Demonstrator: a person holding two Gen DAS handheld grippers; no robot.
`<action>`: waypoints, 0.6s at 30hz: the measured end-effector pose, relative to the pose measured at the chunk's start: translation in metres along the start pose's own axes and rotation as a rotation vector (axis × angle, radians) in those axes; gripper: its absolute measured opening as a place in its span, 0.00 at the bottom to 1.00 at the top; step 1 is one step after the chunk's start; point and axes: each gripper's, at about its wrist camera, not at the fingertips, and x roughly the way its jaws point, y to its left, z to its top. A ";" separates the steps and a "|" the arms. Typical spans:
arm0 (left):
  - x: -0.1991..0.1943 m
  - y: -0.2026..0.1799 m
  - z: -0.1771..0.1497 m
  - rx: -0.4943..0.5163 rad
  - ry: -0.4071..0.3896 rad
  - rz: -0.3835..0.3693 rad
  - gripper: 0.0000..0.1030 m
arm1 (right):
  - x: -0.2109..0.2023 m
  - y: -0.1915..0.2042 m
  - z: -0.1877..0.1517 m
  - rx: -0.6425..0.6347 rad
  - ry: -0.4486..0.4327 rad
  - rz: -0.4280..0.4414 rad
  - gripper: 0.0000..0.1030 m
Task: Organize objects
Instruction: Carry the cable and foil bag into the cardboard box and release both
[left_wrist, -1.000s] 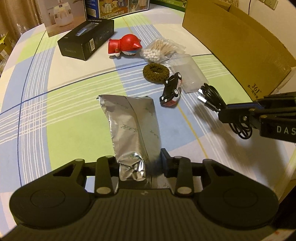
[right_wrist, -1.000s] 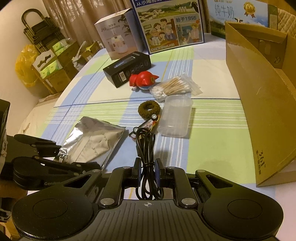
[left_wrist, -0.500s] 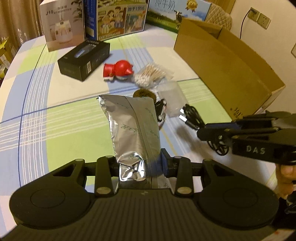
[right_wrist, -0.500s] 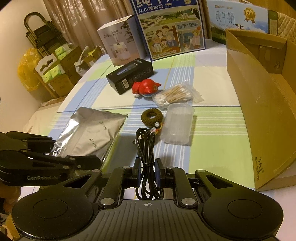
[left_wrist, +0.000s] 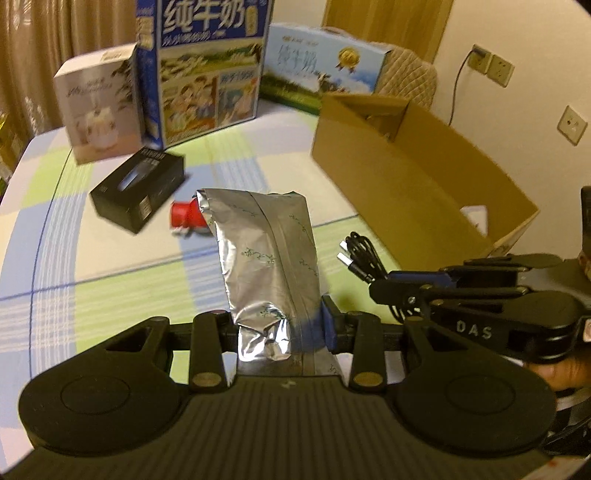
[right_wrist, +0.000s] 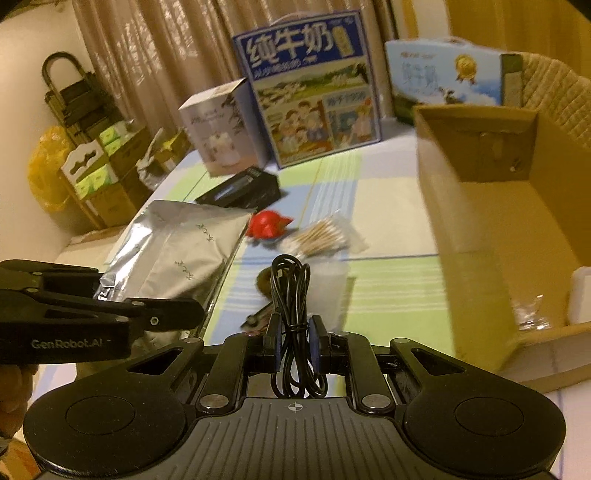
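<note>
My left gripper is shut on the lower end of a silver foil pouch, which stands up above the checked tablecloth. In the right wrist view the same pouch hangs at the left, with the left gripper below it. My right gripper is shut on a coiled black USB cable. From the left wrist view that cable sticks out of the right gripper, near the open cardboard box. The box lies to the right of both grippers.
On the table lie a black box, a red toy, a bag of cotton swabs, a clear plastic cup and a brown hair tie. Milk cartons and a white box stand behind. Clear plastic lies inside the cardboard box.
Both grippers have risen from the table with the pouch and the cable still held. They have drawn closer to the cardboard box, and its inside has come into view.
</note>
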 end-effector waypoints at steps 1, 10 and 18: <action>0.000 -0.004 0.003 0.002 -0.007 -0.005 0.31 | -0.003 -0.003 0.001 0.009 -0.008 -0.004 0.11; 0.000 -0.042 0.037 0.019 -0.075 -0.065 0.31 | -0.056 -0.038 0.029 0.063 -0.175 -0.094 0.11; 0.008 -0.089 0.079 0.033 -0.143 -0.120 0.31 | -0.096 -0.086 0.050 0.135 -0.300 -0.256 0.11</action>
